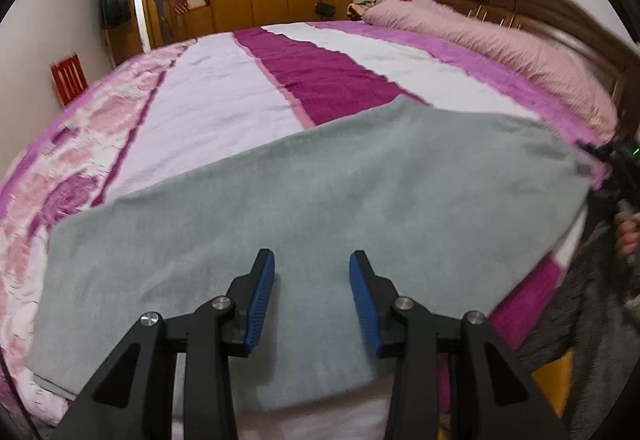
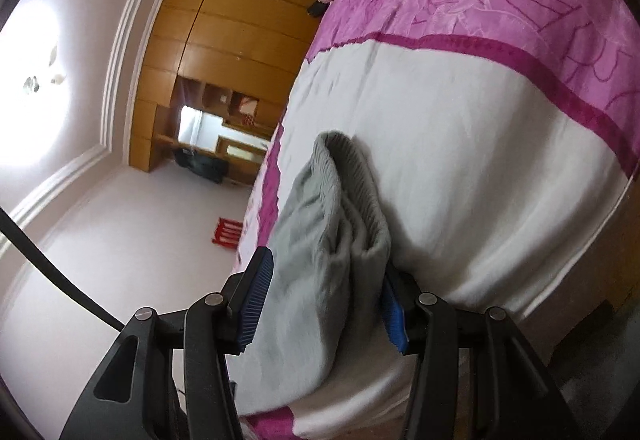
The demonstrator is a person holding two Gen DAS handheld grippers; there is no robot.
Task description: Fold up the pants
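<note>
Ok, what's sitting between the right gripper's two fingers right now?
The bunched waistband end of the grey pants fills the gap of the right gripper, seen in the right wrist view.

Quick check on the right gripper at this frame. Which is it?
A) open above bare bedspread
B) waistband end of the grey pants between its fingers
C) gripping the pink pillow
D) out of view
B: in the right wrist view the bunched waistband end of the grey pants sits between the right gripper fingers, over the bed.
</note>
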